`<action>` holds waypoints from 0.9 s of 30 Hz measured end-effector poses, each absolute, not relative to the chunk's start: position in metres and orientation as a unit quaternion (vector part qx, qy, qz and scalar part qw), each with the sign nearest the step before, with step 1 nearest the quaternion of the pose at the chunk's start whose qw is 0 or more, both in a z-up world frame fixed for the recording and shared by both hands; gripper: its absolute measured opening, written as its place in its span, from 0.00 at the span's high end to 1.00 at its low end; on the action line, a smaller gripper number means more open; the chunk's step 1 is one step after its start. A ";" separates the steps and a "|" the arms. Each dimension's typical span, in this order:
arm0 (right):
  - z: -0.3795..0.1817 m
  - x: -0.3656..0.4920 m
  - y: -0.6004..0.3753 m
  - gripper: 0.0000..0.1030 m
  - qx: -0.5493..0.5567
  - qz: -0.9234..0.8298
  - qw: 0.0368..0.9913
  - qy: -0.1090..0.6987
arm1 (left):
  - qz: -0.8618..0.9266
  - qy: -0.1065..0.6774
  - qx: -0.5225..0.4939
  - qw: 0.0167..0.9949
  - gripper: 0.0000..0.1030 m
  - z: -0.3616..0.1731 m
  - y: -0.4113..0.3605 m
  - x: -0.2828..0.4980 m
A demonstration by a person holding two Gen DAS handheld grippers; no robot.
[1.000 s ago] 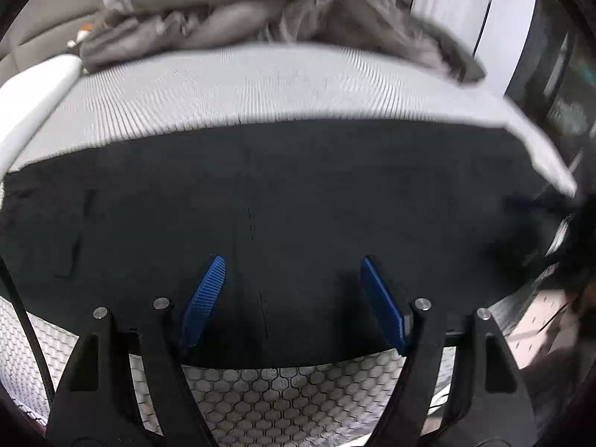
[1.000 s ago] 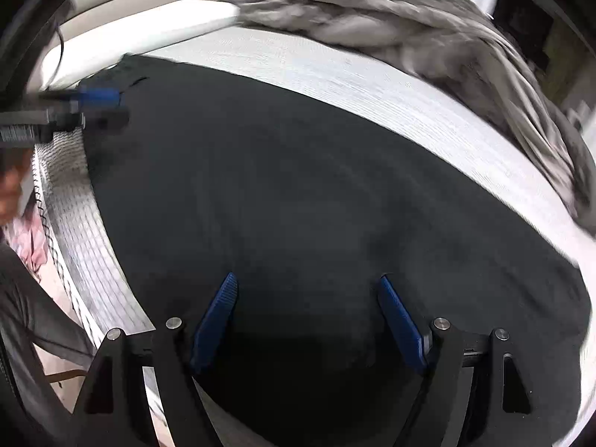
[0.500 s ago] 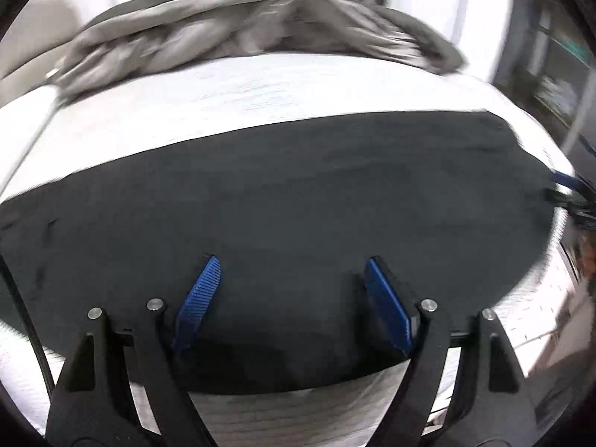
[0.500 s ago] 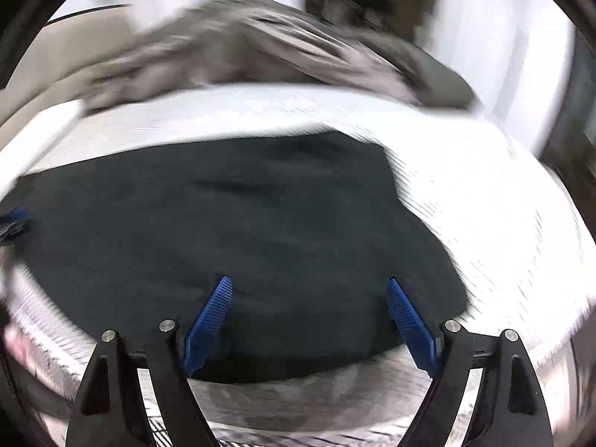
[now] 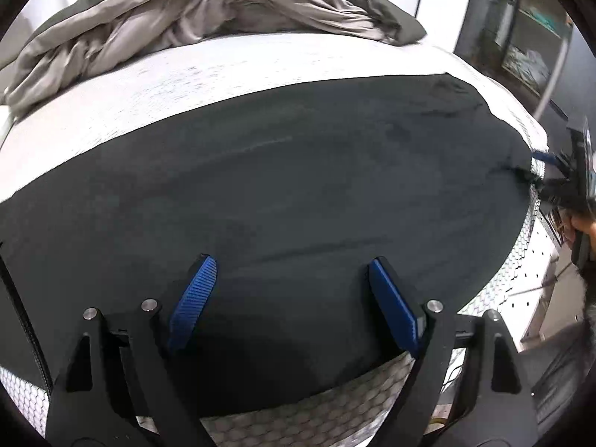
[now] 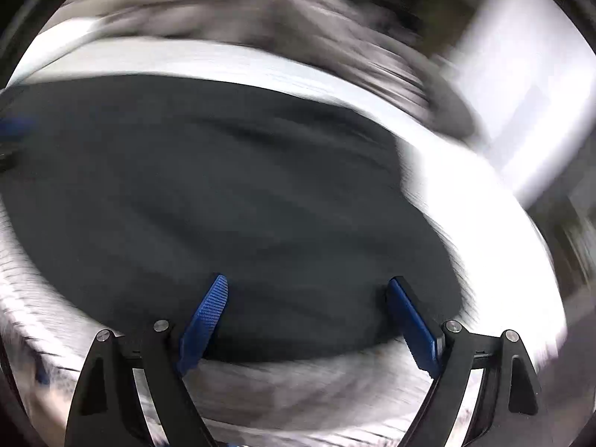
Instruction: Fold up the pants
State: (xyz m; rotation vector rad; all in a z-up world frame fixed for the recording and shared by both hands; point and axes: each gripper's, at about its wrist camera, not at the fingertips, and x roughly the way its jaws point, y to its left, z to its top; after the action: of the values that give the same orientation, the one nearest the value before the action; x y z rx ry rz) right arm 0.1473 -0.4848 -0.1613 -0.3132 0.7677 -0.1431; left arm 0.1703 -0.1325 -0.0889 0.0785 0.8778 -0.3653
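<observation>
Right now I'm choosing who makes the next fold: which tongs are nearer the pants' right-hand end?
Right. The right tongs sit at that end of the pants; the left tongs hover open over the near edge, farther left.

Black pants (image 5: 298, 193) lie flat across the near half of the bed (image 5: 231, 70), reaching its near edge and close to the right edge. A bare strip of white mattress runs behind them along their whole length, open for a tool to pass. Beyond that strip a rumpled grey blanket (image 5: 208, 11) is heaped along the far edge, blocking it. At the right edge, the right tool (image 5: 555, 171) sits at the corner of the pants. The left tool (image 5: 290, 298) hangs above the near part of the pants with its jaws wide and nothing between them. The right wrist view is blurred; bare mattress shows right of the pants (image 6: 231, 193).
</observation>
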 end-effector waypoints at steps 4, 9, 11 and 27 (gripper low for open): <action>-0.149 0.129 -0.557 0.14 0.045 -0.076 0.919 0.385 | -0.162 0.419 0.022 0.893 0.20 -0.087 -0.116 0.176; -0.160 0.119 -0.592 0.15 0.287 0.030 0.878 0.382 | -0.152 0.419 0.009 0.895 0.20 -0.086 -0.114 0.184; -0.169 0.121 -0.597 0.15 0.332 0.057 0.872 0.355 | -0.152 0.418 0.013 0.896 0.20 -0.087 -0.115 0.184; -0.093 0.153 -0.529 0.82 0.236 0.050 0.940 0.241 | -0.111 0.412 -0.021 0.904 0.20 -0.082 -0.085 0.197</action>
State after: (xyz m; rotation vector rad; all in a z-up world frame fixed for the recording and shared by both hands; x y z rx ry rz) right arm 0.1532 -0.5289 -0.0933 0.4808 0.4914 0.1024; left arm 0.1973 -0.0846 -0.0824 -0.0429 0.8523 -0.2303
